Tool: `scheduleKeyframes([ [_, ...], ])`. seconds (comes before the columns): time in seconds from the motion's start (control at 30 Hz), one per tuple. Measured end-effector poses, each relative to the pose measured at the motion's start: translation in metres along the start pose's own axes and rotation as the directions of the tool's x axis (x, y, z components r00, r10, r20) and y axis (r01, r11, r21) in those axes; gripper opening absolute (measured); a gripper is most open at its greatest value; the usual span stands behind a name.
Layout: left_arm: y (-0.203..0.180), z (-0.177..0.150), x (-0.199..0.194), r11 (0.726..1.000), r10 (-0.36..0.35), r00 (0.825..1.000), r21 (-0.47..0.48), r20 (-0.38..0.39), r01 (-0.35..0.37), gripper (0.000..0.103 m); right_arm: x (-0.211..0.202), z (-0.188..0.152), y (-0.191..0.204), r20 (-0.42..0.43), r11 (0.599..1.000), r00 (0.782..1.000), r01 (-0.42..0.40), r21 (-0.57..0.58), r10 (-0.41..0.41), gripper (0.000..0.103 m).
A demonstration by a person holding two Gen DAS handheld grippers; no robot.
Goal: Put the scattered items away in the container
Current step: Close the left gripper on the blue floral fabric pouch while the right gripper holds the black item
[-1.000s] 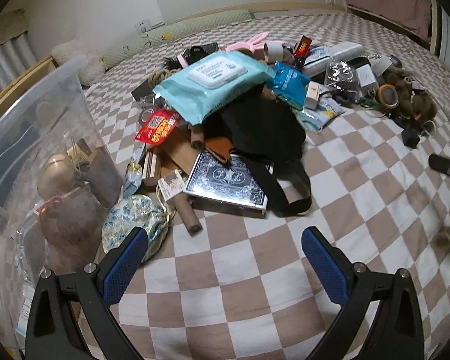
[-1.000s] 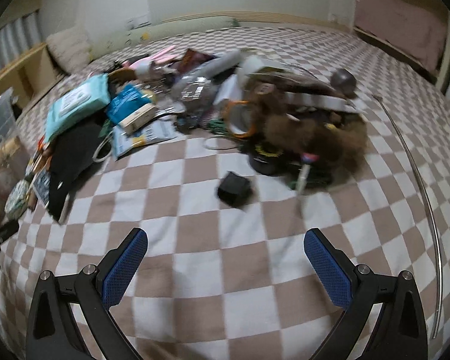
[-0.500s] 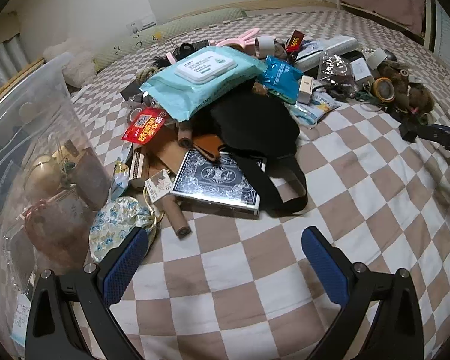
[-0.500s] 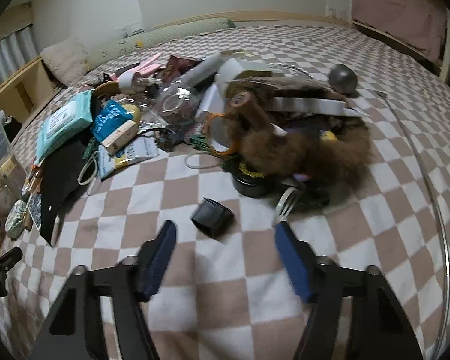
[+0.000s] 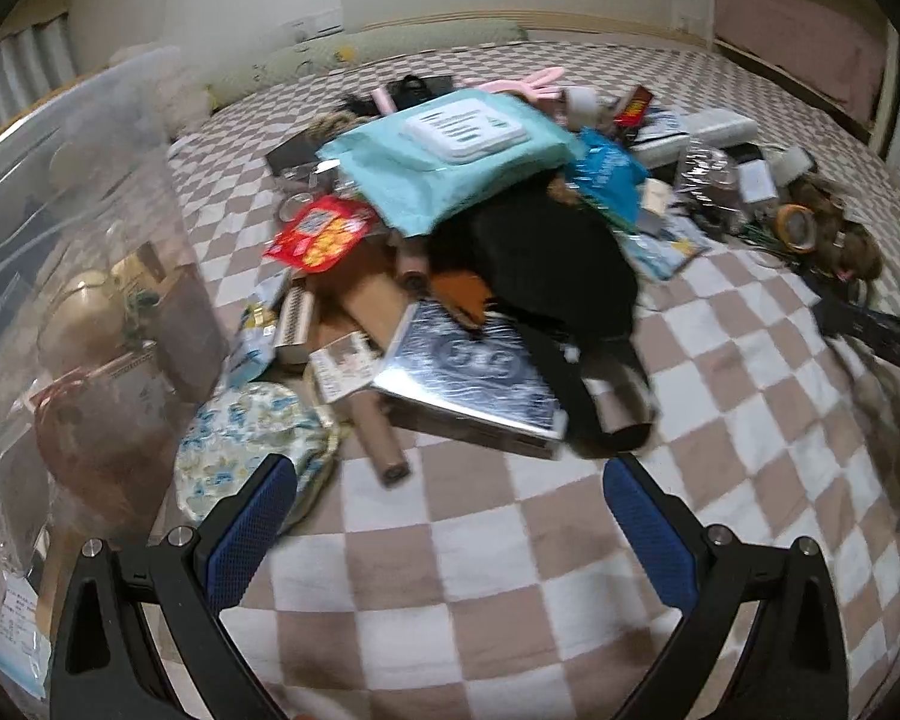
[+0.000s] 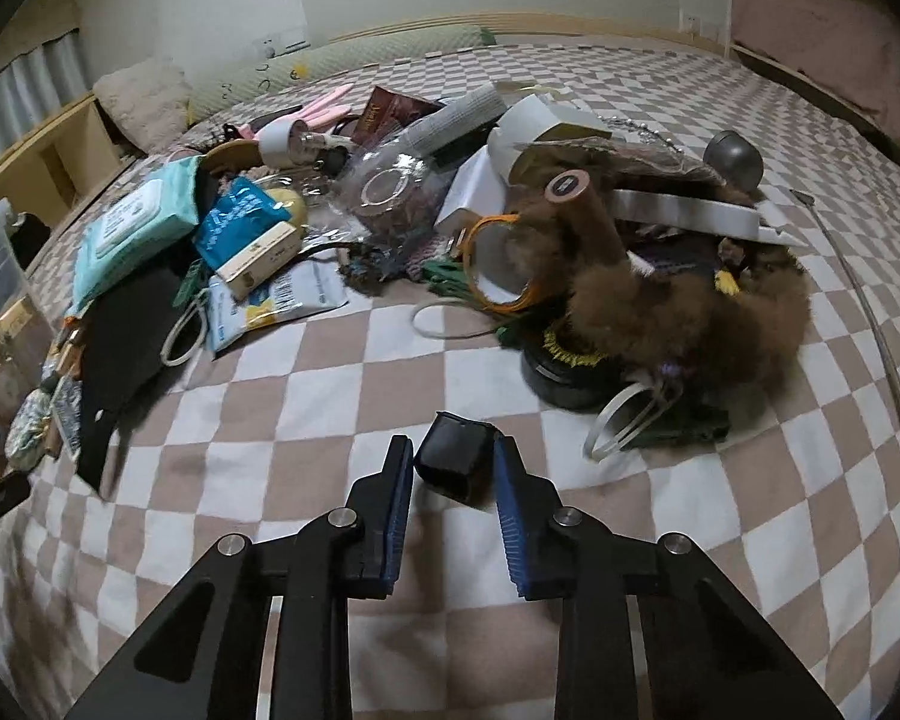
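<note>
Slippage threatens: right gripper (image 6: 453, 468) jaws are closing around a small black boxy pouch (image 6: 453, 462) on the checkered bed, near the furry brown toy (image 6: 690, 312); the soft pouch could squirt free. Left gripper (image 5: 444, 534) jaws stay spread, empty.

We see a clear container (image 5: 60, 252) standing at the left edge of the checkered bed (image 5: 480, 546), just beside a heap where a wipes pack (image 5: 450, 150) lies on top; a card box (image 5: 474, 378) lies at the heap's near side, a floral pouch (image 5: 246, 444) to its left
</note>
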State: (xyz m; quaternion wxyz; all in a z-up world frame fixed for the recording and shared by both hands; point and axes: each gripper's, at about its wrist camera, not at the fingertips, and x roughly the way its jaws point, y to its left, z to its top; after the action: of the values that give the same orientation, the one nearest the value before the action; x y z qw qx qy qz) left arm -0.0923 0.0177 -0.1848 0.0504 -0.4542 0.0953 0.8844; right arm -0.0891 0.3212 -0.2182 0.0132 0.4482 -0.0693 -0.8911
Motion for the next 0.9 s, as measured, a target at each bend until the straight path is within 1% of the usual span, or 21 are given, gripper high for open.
scheduleKeyframes([
  [0.13, 0.014, -0.001, 0.009, 0.998, 0.051, 0.998, -0.041, -0.027, -0.052, 0.103, -0.006, -0.006, 0.005, -0.006, 0.999, 0.999, -0.039, 0.003, 0.039, 0.028],
  [0.23, 0.026, -0.002, 0.015, 0.995, 0.077, 0.996, -0.064, -0.041, -0.08, 0.103, -0.011, -0.01, 0.009, -0.012, 0.997, 0.997, -0.071, 0.009, 0.072, 0.028],
  [0.47, 0.056, -0.004, 0.031, 0.983, 0.128, 0.988, -0.12, -0.083, -0.137, 0.103, -0.022, -0.012, 0.026, -0.004, 0.994, 0.994, -0.112, -0.009, 0.112, 0.028],
  [0.6, 0.07, -0.006, 0.038, 0.976, 0.174, 0.979, -0.114, -0.102, -0.186, 0.103, -0.026, -0.012, 0.031, 0.001, 0.993, 0.993, -0.117, -0.019, 0.117, 0.028],
  [0.77, 0.072, -0.009, 0.044, 0.976, 0.184, 0.976, -0.094, -0.116, -0.195, 0.103, -0.026, -0.013, 0.034, -0.004, 0.993, 0.993, -0.12, -0.021, 0.12, 0.028],
  [0.9, 0.067, -0.009, 0.05, 0.974, 0.209, 0.972, -0.063, -0.107, -0.217, 0.103, -0.026, -0.014, 0.035, -0.008, 0.993, 0.993, -0.119, -0.019, 0.119, 0.028],
])
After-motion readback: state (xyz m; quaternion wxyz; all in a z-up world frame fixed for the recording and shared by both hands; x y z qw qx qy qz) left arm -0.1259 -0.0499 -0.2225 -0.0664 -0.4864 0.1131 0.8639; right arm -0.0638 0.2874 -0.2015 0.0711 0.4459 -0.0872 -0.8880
